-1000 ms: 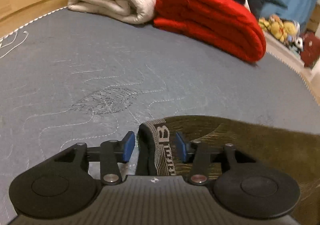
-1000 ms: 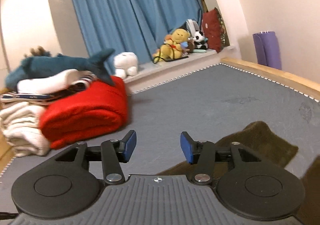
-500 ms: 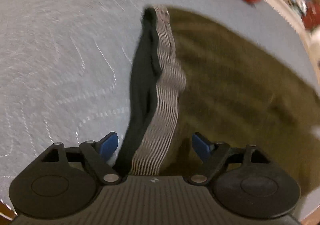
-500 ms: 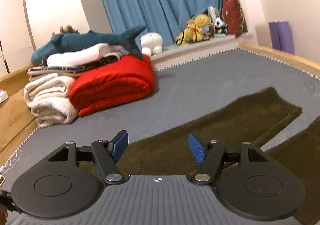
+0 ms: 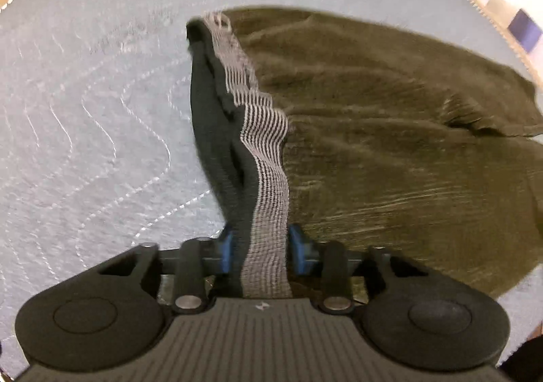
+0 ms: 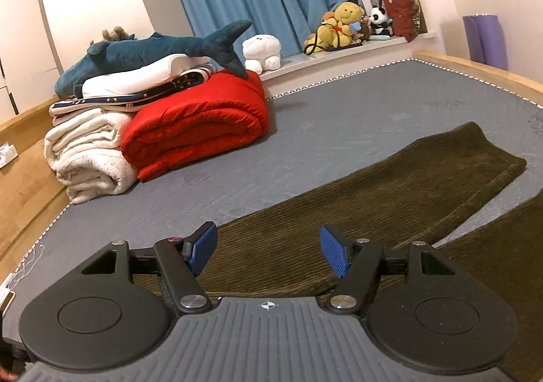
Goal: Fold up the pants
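Pants point(image 5: 390, 131): olive ribbed corduroy-like cloth, matt, with a grey-white striped knit waistband point(image 5: 268, 178) pinched between the left gripper point(image 5: 259, 251) fingers (matt black plastic, blue textured pads, small shiny metal pivot pins). Right gripper point(image 6: 268, 254), same plastic build, has corduroy under its spread fingers; beyond it lie a fuzzy red blanket point(image 6: 200, 131) and cream fleecy towels point(image 6: 88, 154). Mattress point(image 5: 88, 131) left of the left gripper: grey quilted fabric, matt, white stitching.
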`<state>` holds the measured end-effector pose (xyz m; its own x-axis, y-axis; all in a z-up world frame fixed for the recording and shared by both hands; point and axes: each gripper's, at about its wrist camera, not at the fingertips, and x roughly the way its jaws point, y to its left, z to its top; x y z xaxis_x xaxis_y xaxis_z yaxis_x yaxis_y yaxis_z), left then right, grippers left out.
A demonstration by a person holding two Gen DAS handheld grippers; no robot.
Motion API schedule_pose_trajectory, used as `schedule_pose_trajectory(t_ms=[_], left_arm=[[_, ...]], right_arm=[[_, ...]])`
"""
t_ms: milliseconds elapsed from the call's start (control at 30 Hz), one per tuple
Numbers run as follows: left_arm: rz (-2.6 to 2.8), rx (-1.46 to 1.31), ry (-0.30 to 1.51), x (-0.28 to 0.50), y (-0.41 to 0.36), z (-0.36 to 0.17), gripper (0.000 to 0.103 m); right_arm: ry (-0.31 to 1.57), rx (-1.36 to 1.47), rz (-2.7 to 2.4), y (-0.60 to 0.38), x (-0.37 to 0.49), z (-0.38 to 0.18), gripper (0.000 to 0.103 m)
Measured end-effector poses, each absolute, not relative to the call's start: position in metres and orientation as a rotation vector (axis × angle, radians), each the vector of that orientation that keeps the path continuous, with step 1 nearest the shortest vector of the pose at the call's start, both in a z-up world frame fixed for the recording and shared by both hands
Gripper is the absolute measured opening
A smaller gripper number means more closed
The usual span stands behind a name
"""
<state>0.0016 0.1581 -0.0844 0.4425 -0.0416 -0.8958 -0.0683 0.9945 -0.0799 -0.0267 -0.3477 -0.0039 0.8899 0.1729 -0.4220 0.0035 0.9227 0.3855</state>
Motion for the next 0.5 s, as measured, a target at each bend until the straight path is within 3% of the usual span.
schedule_pose_trajectory(t_ms=[133,267,367,400,433,500], left_arm=[[0.020,-0.122,1.029,-0.021,0.163,-0.046,0.028],[0.050,-0.176,1.057,-0.034,0.171,-0.043,0.029],[0.077,-0.114,1.153,-0.027,0.165,-0.064,0.039],[0.127,-0.055,1.173,-0.027,0.161,-0.066,0.039],[0.191,0.042,1.154,-0.025,0.156,-0.063,0.039],[0.235,0.128,1.068,-0.028,0.149,-0.045,0.050]], right_arm=[[0.465,0.424,0.076,-0.349,-0.028,-0.003,0.069],[0.459,0.421,0.073,-0.347,-0.032,-0.001,0.069],[0.465,0.409,0.080,-0.344,-0.034,-0.001,0.069],[0.470,0.404,0.081,-0.343,-0.035,-0.002,0.069],[0.479,0.398,0.082,-0.343,-0.034,-0.003,0.069],[0.498,0.392,0.080,-0.342,-0.034,-0.005,0.069]])
